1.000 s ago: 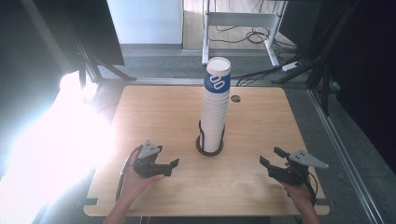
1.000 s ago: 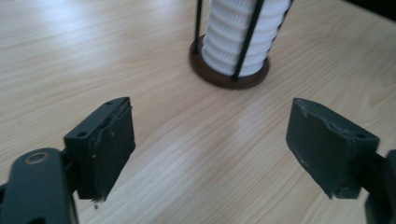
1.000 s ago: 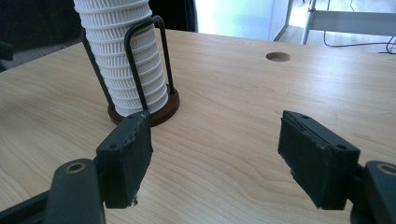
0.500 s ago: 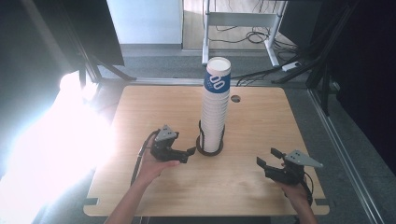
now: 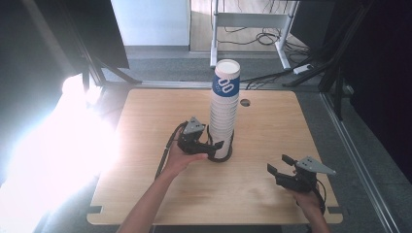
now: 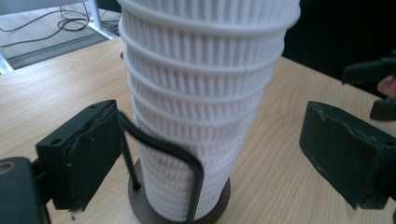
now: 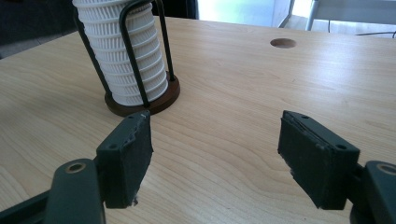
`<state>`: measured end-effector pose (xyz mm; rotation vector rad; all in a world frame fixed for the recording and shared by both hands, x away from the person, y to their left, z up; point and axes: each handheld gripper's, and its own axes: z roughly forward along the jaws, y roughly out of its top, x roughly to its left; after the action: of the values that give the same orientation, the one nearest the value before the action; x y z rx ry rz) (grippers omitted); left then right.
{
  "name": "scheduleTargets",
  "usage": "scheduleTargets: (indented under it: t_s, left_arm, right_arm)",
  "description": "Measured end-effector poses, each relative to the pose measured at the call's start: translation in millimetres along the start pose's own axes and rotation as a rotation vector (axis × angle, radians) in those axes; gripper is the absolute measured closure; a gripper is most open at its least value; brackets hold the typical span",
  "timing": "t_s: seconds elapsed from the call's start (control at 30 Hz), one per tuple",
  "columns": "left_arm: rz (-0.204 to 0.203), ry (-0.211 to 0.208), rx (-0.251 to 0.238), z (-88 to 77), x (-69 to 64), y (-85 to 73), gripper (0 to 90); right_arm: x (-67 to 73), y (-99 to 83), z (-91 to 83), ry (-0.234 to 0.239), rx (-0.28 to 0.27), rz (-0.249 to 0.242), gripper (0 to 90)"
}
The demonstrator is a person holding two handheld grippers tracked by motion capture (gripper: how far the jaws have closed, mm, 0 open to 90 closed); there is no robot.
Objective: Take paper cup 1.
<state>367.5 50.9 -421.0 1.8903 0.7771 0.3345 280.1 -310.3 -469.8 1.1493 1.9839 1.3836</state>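
A tall stack of white ribbed paper cups (image 5: 224, 111), the top one blue-banded, stands in a black wire holder (image 5: 221, 154) at the table's middle. My left gripper (image 5: 219, 148) has reached the foot of the stack from the left. In the left gripper view its jaws have just been opening and now flank the lowest cups (image 6: 201, 93) and a wire upright (image 6: 187, 158) without touching them. My right gripper (image 5: 278, 163) rests near the front right of the table, well off the stack. In the right gripper view the right gripper (image 7: 215, 154) is open over bare wood, with the cups (image 7: 126, 56) farther off.
The wooden table (image 5: 272, 126) has a round cable hole (image 5: 245, 102) behind the stack. Strong glare washes over the floor to the left. A desk frame and cables stand beyond the far edge. The holder's round brown base (image 7: 161, 100) sits flat on the wood.
The left hand has moved from the front left to the base of the cup stack, and its jaws have spread wider. The right gripper has stayed put.
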Motion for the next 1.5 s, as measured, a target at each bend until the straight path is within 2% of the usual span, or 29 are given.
scheduleTargets:
  t_s: [0.1,0.23,0.33,0.57,0.67,0.77,1.0,1.1,1.17,1.2,1.23,1.27,1.3,1.33,1.37,1.4,1.43,1.5]
  left_arm:
    - [0.004,0.002,0.003,6.7,-0.7,5.8,5.7]
    - [0.008,0.007,-0.008,8.7,0.4,10.7,6.4]
    - [0.016,0.019,0.002,11.2,2.1,13.8,6.5]
    - [0.018,0.022,-0.024,17.6,1.4,21.7,6.7]
    - [0.009,0.033,-0.045,19.2,1.8,22.3,8.9]
    - [-0.015,0.012,-0.053,22.6,4.3,21.6,8.9]
    - [-0.003,0.013,-0.063,26.0,4.1,21.1,10.4]
    - [0.007,0.021,-0.064,25.6,3.1,21.0,10.9]
    - [0.012,0.025,-0.066,25.5,2.2,21.1,11.4]
    - [0.015,0.026,-0.066,25.5,2.0,21.1,11.4]
    - [0.019,0.03,-0.067,25.4,1.4,21.2,11.8]
    - [0.019,0.03,-0.067,25.4,1.4,21.2,11.9]
    - [0.021,0.033,-0.066,25.3,1.1,21.3,12.0]
    - [0.023,0.036,-0.066,25.3,0.6,21.4,12.0]
    - [0.027,0.043,-0.066,25.4,-0.3,21.5,12.2]
    - [0.027,0.044,-0.066,25.5,-0.6,21.5,12.2]
    - [0.027,0.044,-0.066,25.5,-0.6,21.5,12.2]
    - [0.028,0.046,-0.067,25.6,-0.9,21.5,12.2]
  right_arm:
    - [0.6,0.1,0.5,0.005,0.0,-0.002,26.4]
    - [1.0,0.2,1.9,0.006,0.004,-0.006,26.4]
    - [1.3,0.0,3.1,0.009,0.009,-0.005,26.3]
    - [0.3,-2.3,8.6,0.012,0.026,0.002,26.4]
    - [1.0,-2.2,9.4,0.015,0.027,-0.002,26.3]
    - [2.6,-1.3,8.9,0.018,0.026,-0.007,26.4]
    - [4.8,8.4,9.8,0.026,0.014,-0.017,26.3]
    - [5.1,18.8,8.6,0.035,-0.004,-0.023,26.2]
    - [5.5,33.9,7.0,0.043,-0.025,-0.032,26.1]
    - [5.5,33.9,7.0,0.043,-0.025,-0.032,26.1]
    - [5.9,48.3,5.2,0.06,-0.043,-0.036,26.1]
    - [5.9,48.3,5.2,0.06,-0.043,-0.036,26.1]
    - [7.0,66.1,4.0,0.087,-0.057,-0.039,26.0]
    - [7.0,66.1,4.0,0.087,-0.057,-0.039,26.0]
    - [9.1,85.6,4.9,0.109,-0.068,-0.058,25.6]
    - [9.9,95.3,6.1,0.128,-0.071,-0.065,25.3]
    - [9.9,95.3,6.1,0.128,-0.071,-0.065,25.3]
    - [11.3,114.4,8.3,0.143,-0.08,-0.08,25.0]
